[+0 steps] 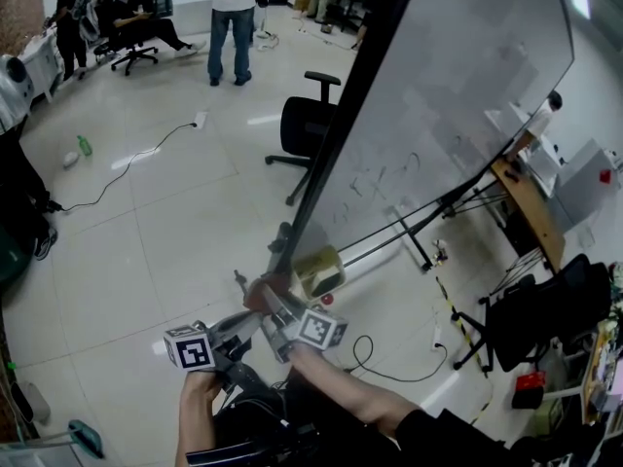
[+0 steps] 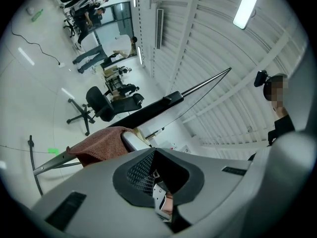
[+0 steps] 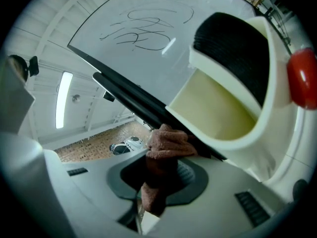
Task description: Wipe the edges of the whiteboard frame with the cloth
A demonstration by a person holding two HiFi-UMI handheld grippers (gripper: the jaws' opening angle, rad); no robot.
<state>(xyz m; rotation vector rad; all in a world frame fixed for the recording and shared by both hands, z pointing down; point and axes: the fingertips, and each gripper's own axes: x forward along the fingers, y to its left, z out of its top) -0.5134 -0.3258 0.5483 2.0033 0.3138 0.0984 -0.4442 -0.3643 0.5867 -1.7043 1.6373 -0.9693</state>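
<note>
**Cloth held to the whiteboard's lower frame edge**

The right gripper [image 3: 157,185] has its fingers pinching a reddish-brown terry cloth [image 3: 167,142]. The bunched top of the cloth touches the black frame edge [image 3: 124,90] of the tilted grey whiteboard [image 1: 458,95], near its lower corner. The left gripper [image 2: 159,185] sits just beside the right one, its fingers pressed together with nothing between them. In the left gripper view the cloth lies draped over the frame ahead. A black office chair [image 1: 307,125] stands on the tiled floor [image 1: 165,232] beyond.
</note>
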